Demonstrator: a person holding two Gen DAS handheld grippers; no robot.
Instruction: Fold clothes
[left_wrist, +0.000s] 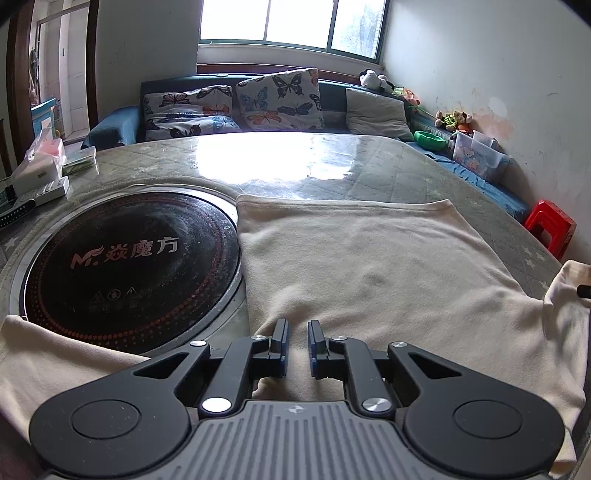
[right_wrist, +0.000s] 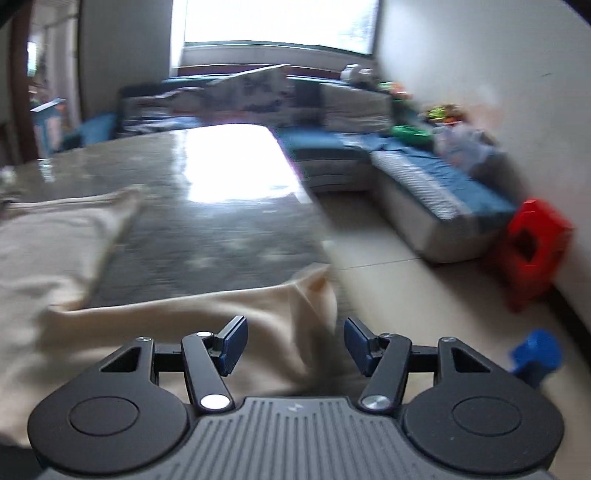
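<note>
Looking across the room from both wrist views, we see a round stone-topped desk (left_wrist: 332, 173) filling most of the foreground, with a sofa (left_wrist: 258, 107) under the window beyond it. Set into the desk is a black induction hob (left_wrist: 129, 266), and a cream garment (left_wrist: 369, 266) lies spread flat beside it, its near left part draped over the hob's edge and its right sleeve (right_wrist: 303, 295) reaching to the desk's rim. We judge it is laid out flat like this so that the sides can be folded inward (a spread cloth folds cleaner than a bunched one).

Our left tool (left_wrist: 297, 339) hovers low over the near middle of the garment, pointing straight ahead toward the window and held level. Its jaws stand a little apart with nothing between them, so it is released, though nearly closed.

Our right tool (right_wrist: 295, 343) sits at the garment's right side, aimed forward and slightly outward over the sleeve end where it meets the desk's rim. Its jaws are spread wide and hold nothing; the sleeve's raised tip lies just ahead, between them. The right view is smeared, so we cannot tell whether the pads touch cloth. We judge the sleeve is the next thing to be gripped and the fold itself is not yet begun.
</note>
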